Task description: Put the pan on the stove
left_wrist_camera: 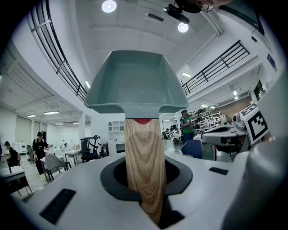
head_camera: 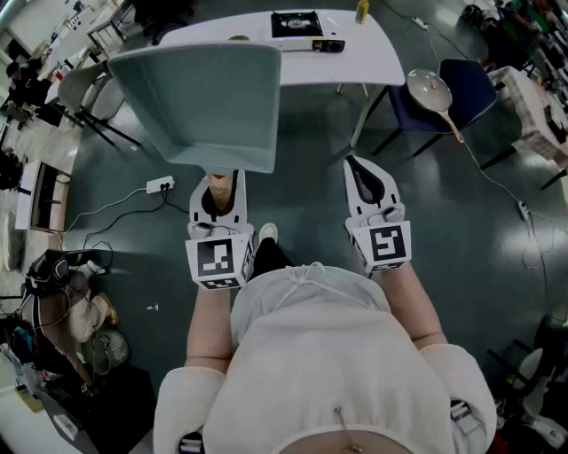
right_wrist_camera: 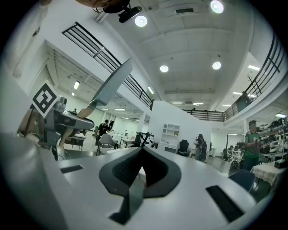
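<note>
My left gripper [head_camera: 218, 191] grasps the pan [head_camera: 200, 106] by its handle, upper left; my right gripper [head_camera: 357, 168] is closed, empty. The stove [head_camera: 295, 24], top centre, is not yet reached.

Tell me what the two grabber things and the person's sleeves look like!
The left gripper and the right gripper are white plastic shells with dark inner linings, and they narrow toward their tips. Each carries a white cube with black square markers: the left cube and the right cube. The person wears a fluffy white top with long sleeves and a drawstring.
</note>
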The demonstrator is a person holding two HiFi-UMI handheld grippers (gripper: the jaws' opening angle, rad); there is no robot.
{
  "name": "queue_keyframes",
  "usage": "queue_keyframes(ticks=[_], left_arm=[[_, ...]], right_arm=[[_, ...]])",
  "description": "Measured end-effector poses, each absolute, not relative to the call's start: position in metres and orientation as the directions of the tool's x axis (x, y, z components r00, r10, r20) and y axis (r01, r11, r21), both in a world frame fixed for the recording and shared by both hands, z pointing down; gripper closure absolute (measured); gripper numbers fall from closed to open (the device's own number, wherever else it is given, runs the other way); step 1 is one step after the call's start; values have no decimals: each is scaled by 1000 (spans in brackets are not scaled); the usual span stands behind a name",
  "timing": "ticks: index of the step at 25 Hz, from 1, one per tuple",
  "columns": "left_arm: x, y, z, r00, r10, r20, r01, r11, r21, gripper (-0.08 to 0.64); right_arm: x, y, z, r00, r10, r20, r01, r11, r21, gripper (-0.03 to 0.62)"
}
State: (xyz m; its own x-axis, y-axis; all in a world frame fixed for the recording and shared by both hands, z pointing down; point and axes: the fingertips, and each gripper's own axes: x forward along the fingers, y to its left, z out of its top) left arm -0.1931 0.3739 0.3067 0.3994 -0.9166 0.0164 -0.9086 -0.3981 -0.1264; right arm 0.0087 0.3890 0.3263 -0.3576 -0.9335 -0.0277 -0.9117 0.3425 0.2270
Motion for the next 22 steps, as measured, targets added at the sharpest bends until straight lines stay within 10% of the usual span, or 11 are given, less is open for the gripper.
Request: queue_keyframes(ticks=[22], left_arm=[[-172,330,312,415,-908,58,-903,-419,-98,477]], right_arm=[[41,353,339,-318,-948,-14,-936,312,161,588]])
